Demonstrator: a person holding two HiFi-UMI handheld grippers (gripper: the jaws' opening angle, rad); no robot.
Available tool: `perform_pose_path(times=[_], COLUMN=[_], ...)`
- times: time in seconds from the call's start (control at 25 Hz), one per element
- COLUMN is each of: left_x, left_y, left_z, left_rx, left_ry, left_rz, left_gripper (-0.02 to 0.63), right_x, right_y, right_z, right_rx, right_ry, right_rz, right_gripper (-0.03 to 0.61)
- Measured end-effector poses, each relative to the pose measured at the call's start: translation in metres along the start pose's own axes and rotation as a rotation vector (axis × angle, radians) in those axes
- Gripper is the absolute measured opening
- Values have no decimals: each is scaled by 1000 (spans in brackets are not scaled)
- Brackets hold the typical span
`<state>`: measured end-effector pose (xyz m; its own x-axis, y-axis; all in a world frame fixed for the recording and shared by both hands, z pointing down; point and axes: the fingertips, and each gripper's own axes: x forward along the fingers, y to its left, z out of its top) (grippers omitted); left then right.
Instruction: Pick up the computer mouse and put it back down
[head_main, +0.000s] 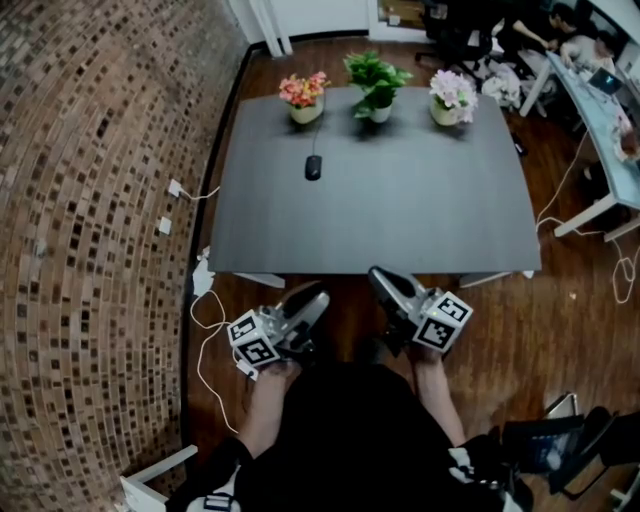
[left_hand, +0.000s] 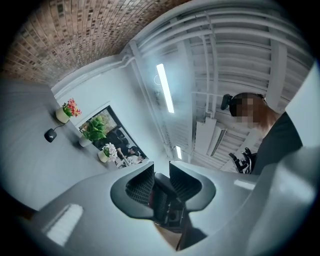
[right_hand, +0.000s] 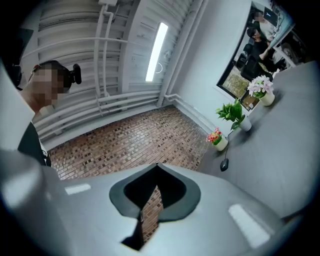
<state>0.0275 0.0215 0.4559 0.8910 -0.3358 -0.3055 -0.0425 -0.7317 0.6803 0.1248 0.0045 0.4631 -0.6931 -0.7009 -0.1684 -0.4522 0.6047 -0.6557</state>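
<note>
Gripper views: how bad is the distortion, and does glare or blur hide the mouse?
Left gripper view: strong fisheye, dark rounded corners, the bright ceiling light blooms a little; the mouse is small but clear. Right gripper view: same bending, mouse sharp. Head view: edges bow, light is even, mouse clear on the table.

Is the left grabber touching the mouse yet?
Apart. The head view shows the left gripper short of the table, not over it, while the mouse lies far back near a flower pot.

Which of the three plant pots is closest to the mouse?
The left pot with pink-orange flowers; the mouse lies right before it. The leafy green plant and pale-flowered pot stand further right.
</note>
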Motion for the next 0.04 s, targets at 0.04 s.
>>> perform_pose_path(times=[0.04], left_x=[1], left_y=[-1], left_z=[-3], left_rx=[-2], left_ry=[0], left_rz=[1], left_gripper=[98], right_x=[-3], right_y=[0], right_z=[0], right_rx=[0], right_ry=[0], right_rz=[2], right_gripper=[2])
